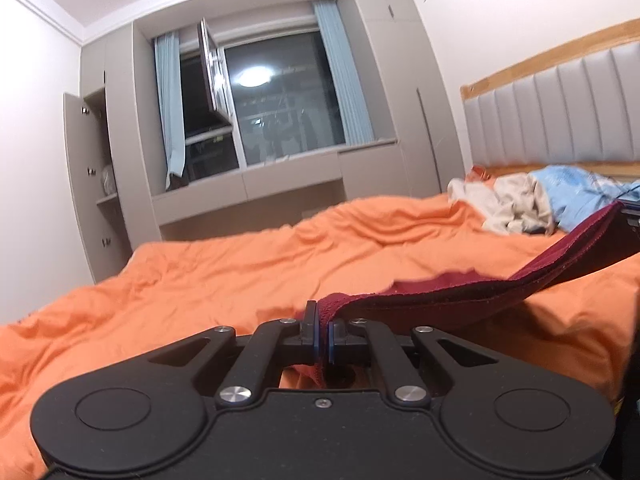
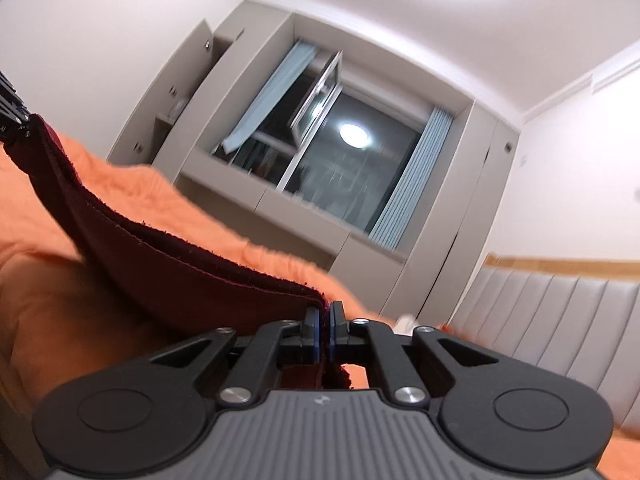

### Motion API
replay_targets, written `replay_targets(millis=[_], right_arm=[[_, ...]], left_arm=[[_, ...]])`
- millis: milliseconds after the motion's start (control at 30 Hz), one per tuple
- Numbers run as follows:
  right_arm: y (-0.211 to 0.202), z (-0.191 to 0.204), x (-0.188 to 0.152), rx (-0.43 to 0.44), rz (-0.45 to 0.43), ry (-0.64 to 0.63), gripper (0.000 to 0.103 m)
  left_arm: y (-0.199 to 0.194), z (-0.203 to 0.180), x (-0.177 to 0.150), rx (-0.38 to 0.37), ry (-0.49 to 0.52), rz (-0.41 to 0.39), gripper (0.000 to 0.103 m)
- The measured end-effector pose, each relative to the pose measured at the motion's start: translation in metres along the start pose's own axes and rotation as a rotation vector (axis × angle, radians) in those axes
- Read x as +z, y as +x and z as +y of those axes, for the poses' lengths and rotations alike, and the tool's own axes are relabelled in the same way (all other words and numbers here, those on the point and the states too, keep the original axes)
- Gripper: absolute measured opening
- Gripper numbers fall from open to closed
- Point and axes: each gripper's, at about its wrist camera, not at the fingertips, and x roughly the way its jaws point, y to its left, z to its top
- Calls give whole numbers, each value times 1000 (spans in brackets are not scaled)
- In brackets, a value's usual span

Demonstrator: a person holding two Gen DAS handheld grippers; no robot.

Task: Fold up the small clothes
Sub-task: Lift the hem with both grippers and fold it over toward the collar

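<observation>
A dark red cloth point(image 1: 460, 292) hangs stretched between my two grippers above the orange bed cover point(image 1: 224, 276). My left gripper point(image 1: 323, 330) is shut on one end of it. My right gripper point(image 2: 325, 328) is shut on the other end of the cloth point(image 2: 168, 264). The right gripper shows at the right edge of the left wrist view point(image 1: 630, 210), and the left gripper at the left edge of the right wrist view point(image 2: 12, 120). The cloth sags a little in the middle, and its lower part is hidden behind the gripper bodies.
A pile of other clothes, cream point(image 1: 504, 200) and light blue point(image 1: 580, 192), lies near the padded grey headboard point(image 1: 560, 116). Grey built-in cabinets point(image 1: 384, 92) and a window point(image 1: 280, 100) stand beyond the bed; one cabinet door point(image 1: 82, 168) at the left is open.
</observation>
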Motion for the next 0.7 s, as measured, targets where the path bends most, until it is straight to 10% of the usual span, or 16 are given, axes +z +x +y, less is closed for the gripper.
replay_targets(millis=[333, 700], right_arm=[[47, 2, 7, -1, -27, -36, 5], [206, -6, 9, 41, -30, -70, 5]], left_arm=[[31, 12, 21, -15, 4, 19, 4], [173, 33, 58, 13, 21, 50, 4]])
